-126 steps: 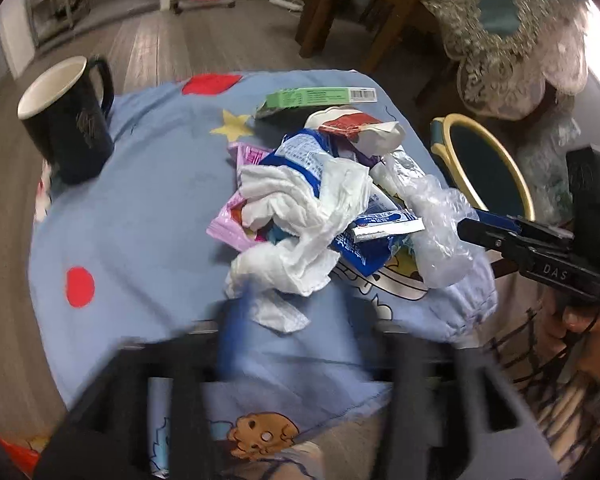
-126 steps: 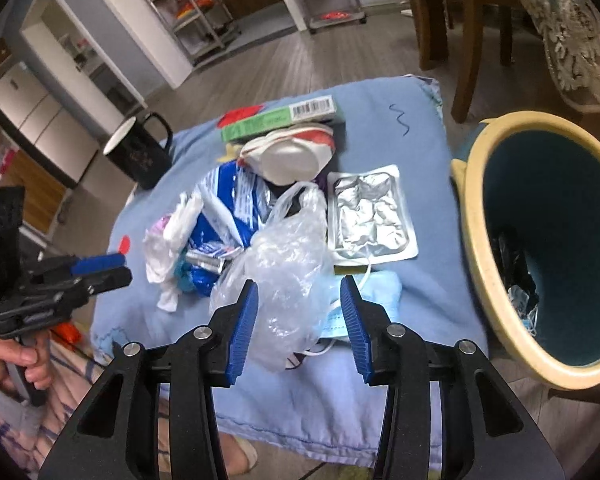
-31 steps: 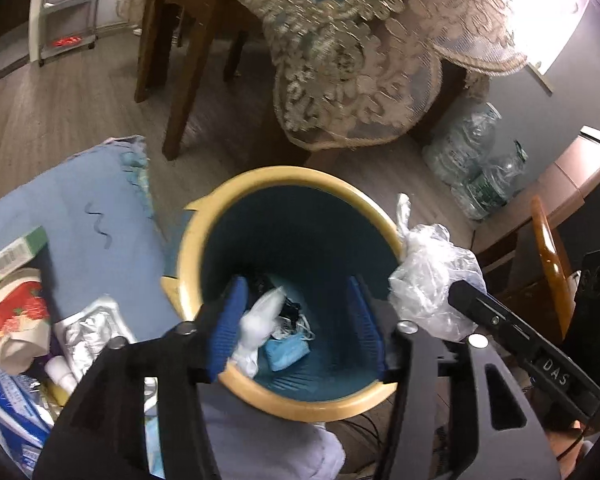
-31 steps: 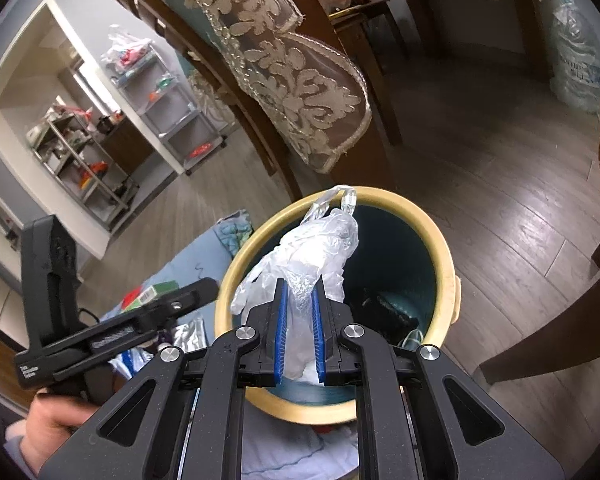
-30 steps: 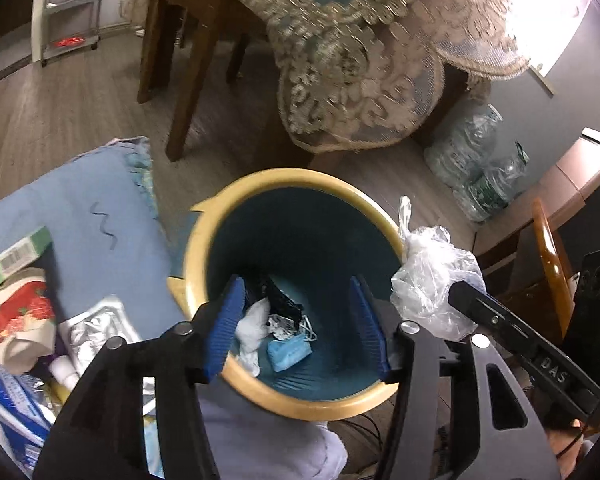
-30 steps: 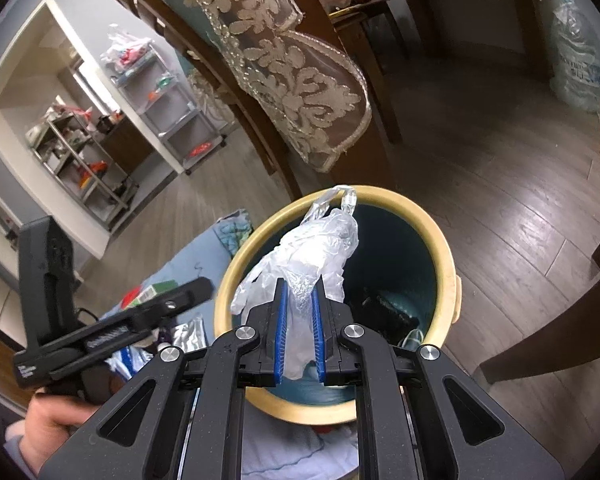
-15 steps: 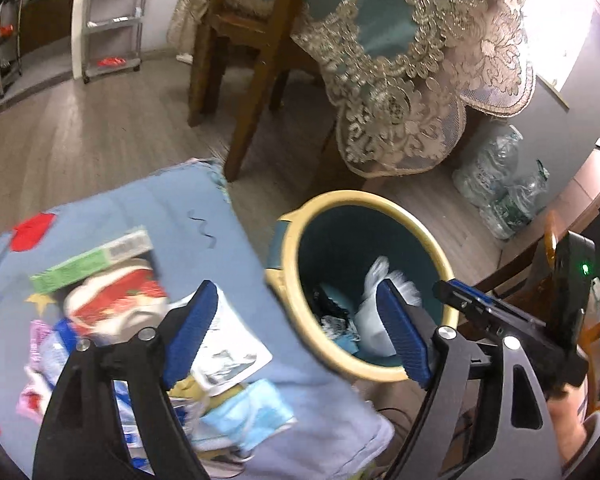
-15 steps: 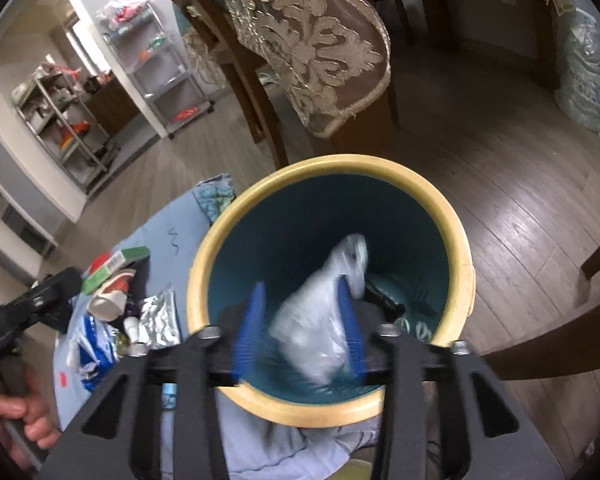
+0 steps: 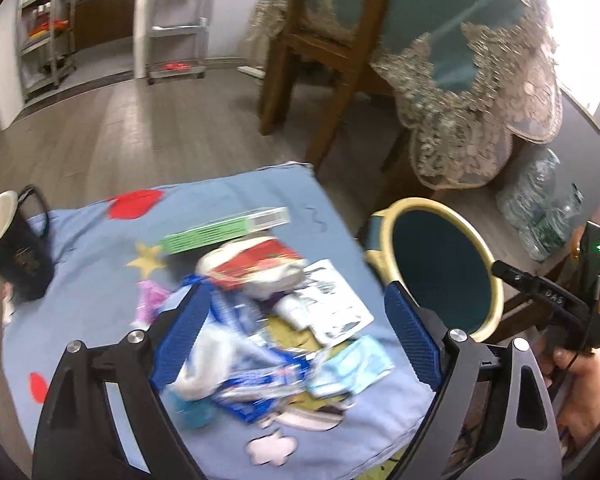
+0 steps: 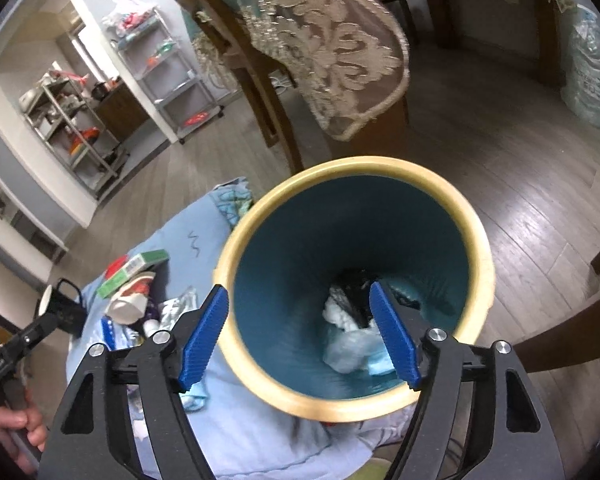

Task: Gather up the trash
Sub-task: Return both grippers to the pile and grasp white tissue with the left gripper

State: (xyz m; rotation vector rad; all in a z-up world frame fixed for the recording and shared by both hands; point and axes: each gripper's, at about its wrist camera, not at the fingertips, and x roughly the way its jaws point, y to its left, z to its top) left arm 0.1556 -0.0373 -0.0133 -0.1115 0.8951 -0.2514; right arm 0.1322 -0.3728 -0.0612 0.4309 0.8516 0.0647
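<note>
A pile of trash (image 9: 268,320) lies on the blue cloth-covered table (image 9: 92,280): a green box (image 9: 224,230), a red and white wrapper (image 9: 256,264), a foil pack (image 9: 336,304), a blue mask (image 9: 356,368) and blue wrappers. My left gripper (image 9: 296,340) is open and empty above the pile. The teal bin with a yellow rim (image 10: 352,168) stands right of the table. My right gripper (image 10: 300,332) is open and empty over the bin's mouth. The clear plastic bag (image 10: 348,348) lies in the bin with other trash.
A black mug (image 9: 12,252) stands at the table's left edge. A wooden chair (image 9: 320,40) and a lace-covered table (image 9: 480,92) stand behind. Water bottles (image 9: 540,208) sit on the floor at right. Metal shelves (image 10: 172,64) stand far back.
My right gripper opened and the clear plastic bag fell into the bin. My left gripper swung from over the bin back to above the pile on the table.
</note>
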